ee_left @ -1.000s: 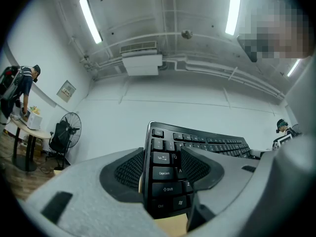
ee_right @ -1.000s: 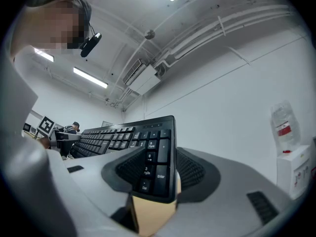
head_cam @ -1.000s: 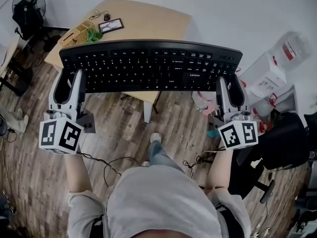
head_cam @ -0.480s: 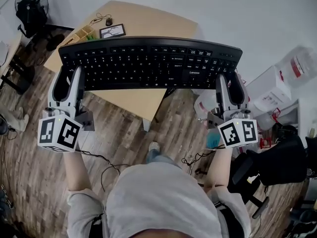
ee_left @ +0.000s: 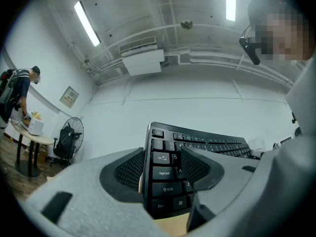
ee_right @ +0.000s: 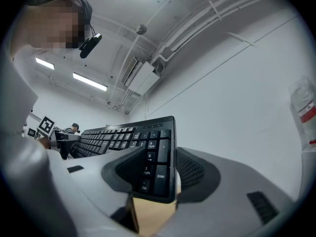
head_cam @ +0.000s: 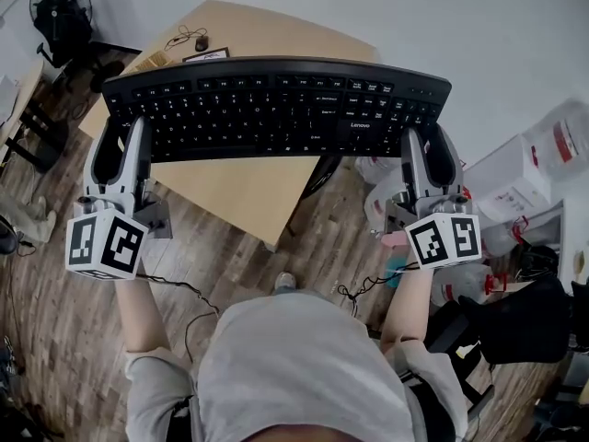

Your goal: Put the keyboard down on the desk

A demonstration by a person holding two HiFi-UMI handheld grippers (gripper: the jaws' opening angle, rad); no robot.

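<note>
A black full-size keyboard (head_cam: 276,109) hangs level in the air above the light wooden desk (head_cam: 248,187), keys up. My left gripper (head_cam: 115,150) is shut on its left end and my right gripper (head_cam: 431,150) is shut on its right end. In the left gripper view the keyboard (ee_left: 207,144) stands edge-on between the ribbed pads of the left gripper (ee_left: 160,177), at the Caps Lock and Shift keys. The right gripper view has the keyboard (ee_right: 113,137) with its number-pad end clamped in the right gripper (ee_right: 158,174). Desk wood shows under both clamped ends.
A small frame (head_cam: 207,56) and bits lie at the desk's far left corner. A black fan (head_cam: 60,12) stands at the far left. White boxes (head_cam: 543,164) and a black chair (head_cam: 525,311) crowd the right. Cables (head_cam: 184,288) trail over the wood floor. A person (ee_left: 17,90) stands far off.
Both grippers have carried the keyboard forward, so it now hangs over the desk top rather than over its near edge. The grip on both ends is unchanged.
</note>
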